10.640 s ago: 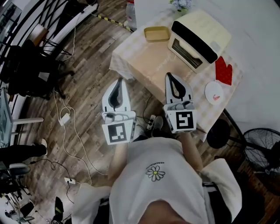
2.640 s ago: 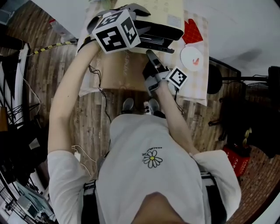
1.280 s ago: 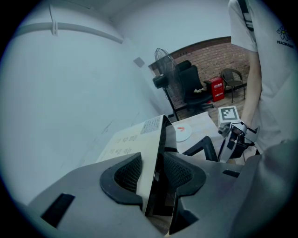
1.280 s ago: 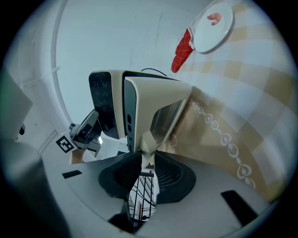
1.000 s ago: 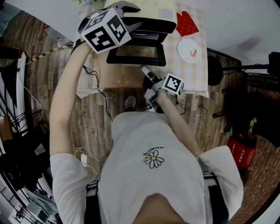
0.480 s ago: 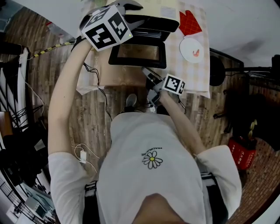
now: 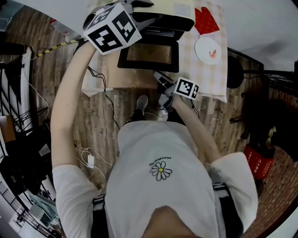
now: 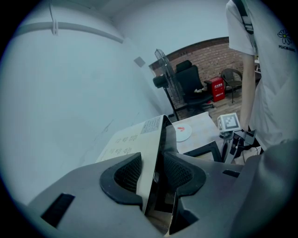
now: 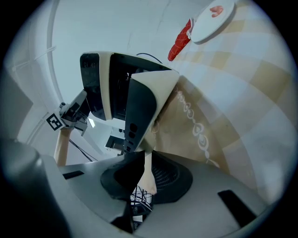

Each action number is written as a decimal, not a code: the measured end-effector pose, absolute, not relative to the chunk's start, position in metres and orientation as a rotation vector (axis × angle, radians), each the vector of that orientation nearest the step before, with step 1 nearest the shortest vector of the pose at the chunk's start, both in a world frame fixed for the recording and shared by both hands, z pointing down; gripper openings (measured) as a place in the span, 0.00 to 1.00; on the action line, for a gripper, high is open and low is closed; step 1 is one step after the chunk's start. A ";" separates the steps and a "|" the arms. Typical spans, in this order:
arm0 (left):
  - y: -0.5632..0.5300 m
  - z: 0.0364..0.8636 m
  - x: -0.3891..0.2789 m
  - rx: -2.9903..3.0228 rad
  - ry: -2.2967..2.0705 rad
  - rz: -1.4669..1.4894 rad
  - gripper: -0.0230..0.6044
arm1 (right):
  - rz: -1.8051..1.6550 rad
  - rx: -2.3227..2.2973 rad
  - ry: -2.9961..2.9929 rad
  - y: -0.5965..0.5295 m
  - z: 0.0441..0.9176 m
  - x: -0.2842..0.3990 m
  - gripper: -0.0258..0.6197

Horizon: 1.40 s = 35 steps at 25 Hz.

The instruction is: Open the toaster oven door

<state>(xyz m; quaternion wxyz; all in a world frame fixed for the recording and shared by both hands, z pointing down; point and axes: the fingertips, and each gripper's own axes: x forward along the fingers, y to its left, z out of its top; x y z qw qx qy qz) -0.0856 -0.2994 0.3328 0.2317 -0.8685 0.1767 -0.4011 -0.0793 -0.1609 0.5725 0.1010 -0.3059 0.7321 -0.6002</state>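
- We log a box-shaped cream and black toaster oven point(image 7: 170, 21) at the far side of the worktop point(image 7: 198, 74), which wears a pale chequered cloth.
- Its black, glass-paned door point(image 7: 149, 53) is swung down and lies nearly flat. The window faces up at the head camera and the oven mouth is uncovered.
- Left gripper point(image 7: 141, 11): it is held out on a straight arm, up on the oven's top. In the left gripper view point(image 8: 156, 173) we read the jaws as closed on the oven's upper front edge. 1 pad point(image 8: 123, 174) lies on the cream side, the other on the black side.
- Right gripper point(image 7: 158, 75): its tip is at the door's near, free edge. In the right gripper view point(image 9: 142, 175) the 2 jaws stand almost together, pinching a thin pale strip of that edge. We cannot tell whether the strip is the handle.
- The black-and-white marker cube of the left gripper point(image 7: 111, 29) sits high, over the oven's left end. The right one point(image 7: 187, 88) hangs just past the worktop's front edge.
- A round white plate with a red mark point(image 7: 210, 49) lies on the cloth right of the door.
- A red oven mitt point(image 7: 206, 21) lies just beyond the plate, beside the oven's right end.
- A white shirt with a daisy print point(image 7: 160, 169) fills the lower frame.
- The brown plank floor point(image 7: 100, 118) left of the worktop carries loose cables.
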 end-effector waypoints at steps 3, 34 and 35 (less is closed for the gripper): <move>-0.299 0.333 -0.085 -2.387 0.482 -1.101 0.29 | -1.797 -0.909 2.144 -0.159 0.577 -0.079 0.10; -0.299 0.334 -0.085 -2.373 0.485 -1.093 0.30 | -1.906 -0.959 1.953 -0.143 0.588 -0.068 0.05; -0.299 0.334 -0.085 -2.373 0.485 -1.091 0.30 | -1.890 -0.973 1.966 -0.144 0.587 -0.064 0.05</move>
